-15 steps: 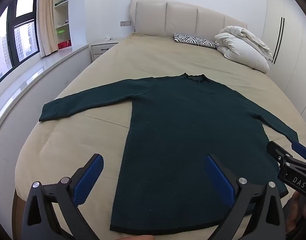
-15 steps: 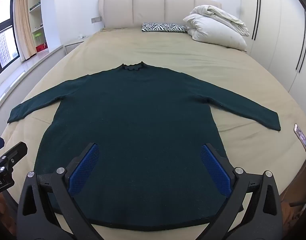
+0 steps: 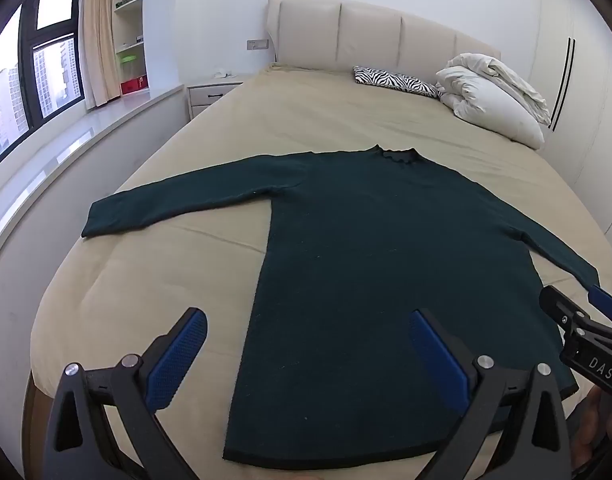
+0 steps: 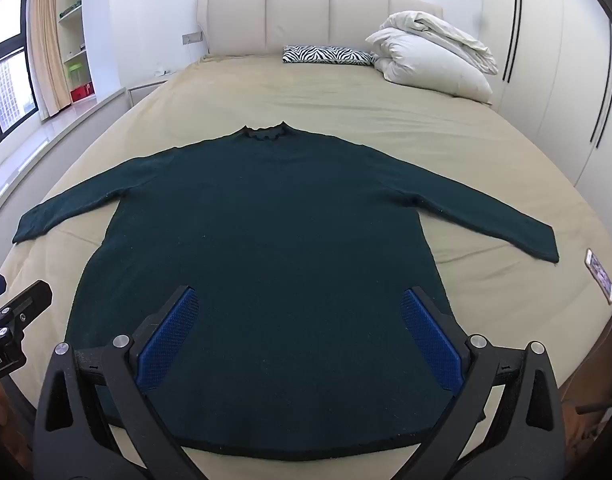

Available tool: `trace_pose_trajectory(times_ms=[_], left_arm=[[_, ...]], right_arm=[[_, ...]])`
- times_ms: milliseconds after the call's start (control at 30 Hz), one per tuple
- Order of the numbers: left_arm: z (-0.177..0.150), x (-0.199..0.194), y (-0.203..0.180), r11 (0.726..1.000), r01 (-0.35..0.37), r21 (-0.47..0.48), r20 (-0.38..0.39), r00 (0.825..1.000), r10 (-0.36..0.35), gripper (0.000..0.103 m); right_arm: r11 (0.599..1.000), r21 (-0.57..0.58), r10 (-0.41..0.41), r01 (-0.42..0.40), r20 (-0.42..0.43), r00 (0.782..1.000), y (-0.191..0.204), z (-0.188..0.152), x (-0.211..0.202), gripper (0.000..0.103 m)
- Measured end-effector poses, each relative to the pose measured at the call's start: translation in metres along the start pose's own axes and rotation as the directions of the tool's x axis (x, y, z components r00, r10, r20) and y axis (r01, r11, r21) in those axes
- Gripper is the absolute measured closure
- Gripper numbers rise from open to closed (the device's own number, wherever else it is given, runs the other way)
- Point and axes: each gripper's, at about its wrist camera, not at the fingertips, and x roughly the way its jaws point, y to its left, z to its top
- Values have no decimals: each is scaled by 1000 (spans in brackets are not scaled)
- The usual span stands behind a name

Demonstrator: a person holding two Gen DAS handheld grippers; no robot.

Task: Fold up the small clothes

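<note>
A dark green long-sleeved sweater point(image 3: 370, 248) lies flat on the beige bed point(image 3: 154, 264), collar toward the headboard, both sleeves spread out; it also shows in the right wrist view point(image 4: 274, 232). My left gripper point(image 3: 306, 320) is open and empty, held above the sweater's lower left edge near the hem. My right gripper point(image 4: 300, 300) is open and empty above the lower middle of the sweater. The right gripper's side shows at the right edge of the left wrist view point(image 3: 586, 332). The left gripper's side shows at the left edge of the right wrist view point(image 4: 14, 320).
A zebra-print pillow point(image 4: 326, 55) and a bundled white duvet point(image 4: 434, 56) lie by the headboard. A phone point(image 4: 598, 274) lies on the bed's right edge. A window ledge point(image 3: 66, 148) and nightstand point(image 3: 214, 94) stand left; wardrobe doors point(image 4: 566, 80) stand right.
Both grippers have shifted slightly, so the sweater sits a little differently in view. The sweater itself has not moved and both jaws stay open.
</note>
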Motion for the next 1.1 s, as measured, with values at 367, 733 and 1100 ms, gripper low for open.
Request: trace_pose_trajectory(times_ms=[367, 733, 1100], left_arm=[[-1, 0, 4, 1000, -2, -9, -6, 1000, 2, 0], [-5, -1, 2, 1000, -2, -3, -11, 1000, 2, 0], [-5, 0, 2, 1000, -1, -3, -12, 1000, 1, 0]], right_arm=[[1000, 6, -1, 1, -5, 1000, -7, -4, 0, 0], [1000, 7, -4, 5, -9, 1000, -5, -6, 0, 0], [1000, 9, -1, 1, -11, 1000, -2, -7, 1, 0]])
